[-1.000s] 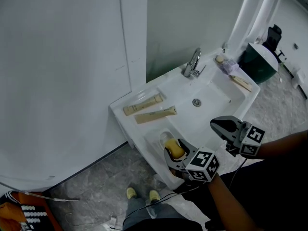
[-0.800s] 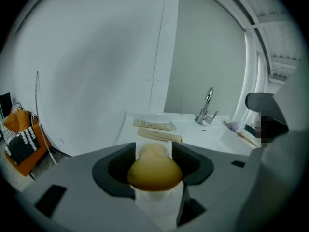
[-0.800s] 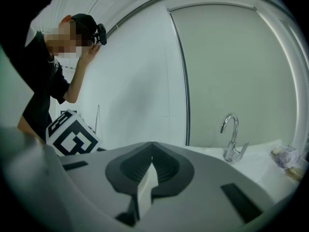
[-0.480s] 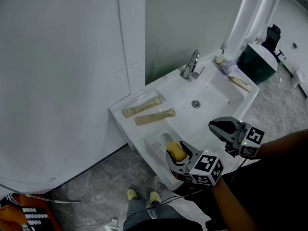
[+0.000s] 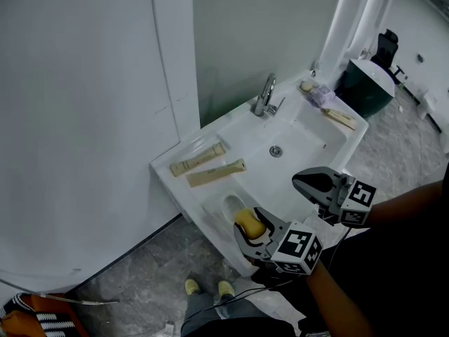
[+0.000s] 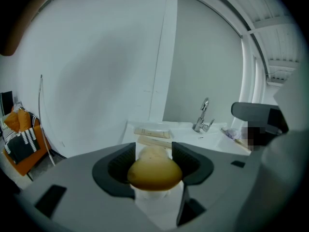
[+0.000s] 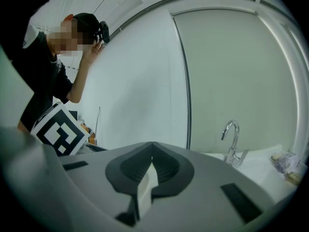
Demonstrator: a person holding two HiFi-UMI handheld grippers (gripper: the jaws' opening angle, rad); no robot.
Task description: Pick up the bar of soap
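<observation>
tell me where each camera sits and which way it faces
Head view: on the person's head, looking steeply down at the white ceramic sink; left gripper, right gripper, forearms show.
Left gripper view: on that gripper, facing the sink; jaws clamp the yellow oval bar of soap.
Right gripper view: on that gripper, facing the wall; jaws shut, empty.
Shared: the chrome tap, in all three.

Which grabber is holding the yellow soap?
The left gripper, lower in the head view: its jaws clamp the soap. The right gripper is shut with nothing between its jaws.
</observation>
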